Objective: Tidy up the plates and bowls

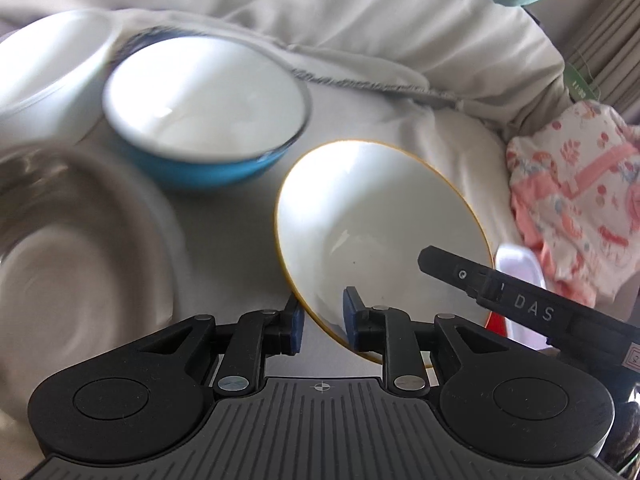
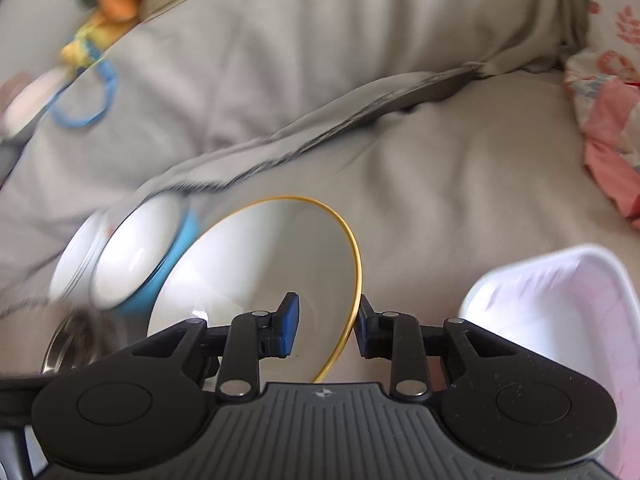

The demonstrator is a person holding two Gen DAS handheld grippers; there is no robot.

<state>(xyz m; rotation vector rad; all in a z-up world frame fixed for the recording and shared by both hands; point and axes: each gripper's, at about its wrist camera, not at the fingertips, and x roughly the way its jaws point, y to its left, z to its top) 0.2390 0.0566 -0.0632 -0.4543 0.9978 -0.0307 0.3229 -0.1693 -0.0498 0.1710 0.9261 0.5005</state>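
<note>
A white bowl with a gold rim (image 1: 380,216) (image 2: 260,272) is tilted over the beige bedding, held from two sides. My left gripper (image 1: 323,316) is shut on its near-left rim, one blue pad outside the wall and one inside. My right gripper (image 2: 326,320) is shut on the opposite rim, and its black finger (image 1: 440,264) shows at the bowl's right edge in the left wrist view. A blue bowl with a white inside (image 1: 204,96) (image 2: 136,260) sits just behind. Beside it stand a white bowl (image 1: 44,64) (image 2: 72,268) and a steel bowl (image 1: 80,248) (image 2: 76,344).
A pale plastic basket (image 2: 560,320) (image 1: 520,280) stands right of the held bowl. Pink floral cloth (image 1: 572,208) (image 2: 612,140) lies at the right. A folded beige blanket (image 1: 360,20) rises behind the bowls. A colourful toy (image 2: 108,0) lies far left.
</note>
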